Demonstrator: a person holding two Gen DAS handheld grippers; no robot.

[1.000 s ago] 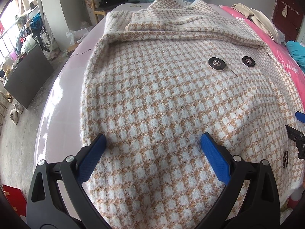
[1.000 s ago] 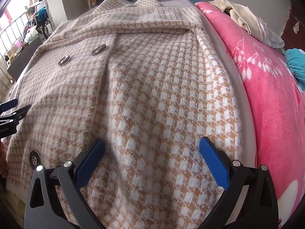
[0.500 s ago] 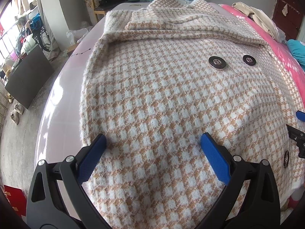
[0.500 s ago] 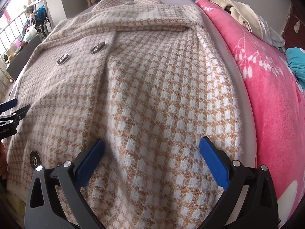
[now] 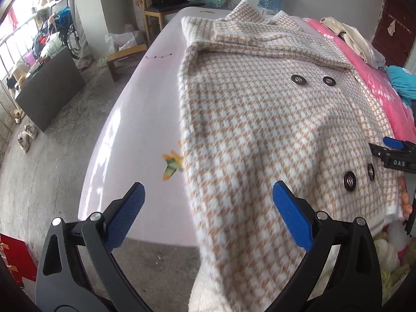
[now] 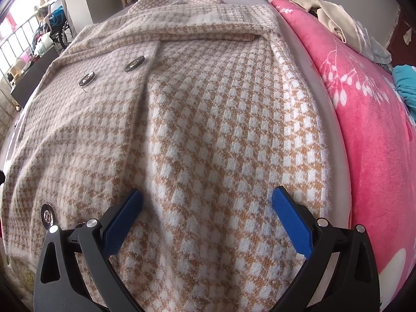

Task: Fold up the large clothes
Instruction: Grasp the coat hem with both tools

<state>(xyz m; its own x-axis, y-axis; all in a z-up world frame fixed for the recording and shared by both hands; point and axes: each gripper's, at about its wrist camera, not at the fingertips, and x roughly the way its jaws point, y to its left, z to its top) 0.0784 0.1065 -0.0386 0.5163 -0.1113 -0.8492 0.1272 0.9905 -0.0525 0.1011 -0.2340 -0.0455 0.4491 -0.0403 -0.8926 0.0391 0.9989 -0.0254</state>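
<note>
A tan-and-white houndstooth coat [image 5: 254, 119] lies spread front-up on a pale pink table [image 5: 145, 109], collar at the far end, dark round buttons [image 5: 298, 79] showing. Its near hem hangs over the table's front edge. My left gripper [image 5: 208, 208] is open, held above the coat's near left edge, its left finger over bare table. My right gripper [image 6: 208, 210] is open too, low over the coat [image 6: 208, 119] near the right hem, fingers apart on either side of a fabric ridge. The right gripper's tip [image 5: 394, 153] appears at the right edge of the left wrist view.
A pink floral blanket [image 6: 364, 109] with piled clothes [image 6: 335, 18] borders the coat on the right. A small yellow-green scrap [image 5: 171, 165] lies on the table by the coat's left edge. Concrete floor, a wooden chair [image 5: 161, 5], a dark box [image 5: 49, 91] and shoes stand to the left.
My left gripper has pulled back and to the left, so bare table and floor now show under its left finger. The right gripper has barely moved. Both stay open.
</note>
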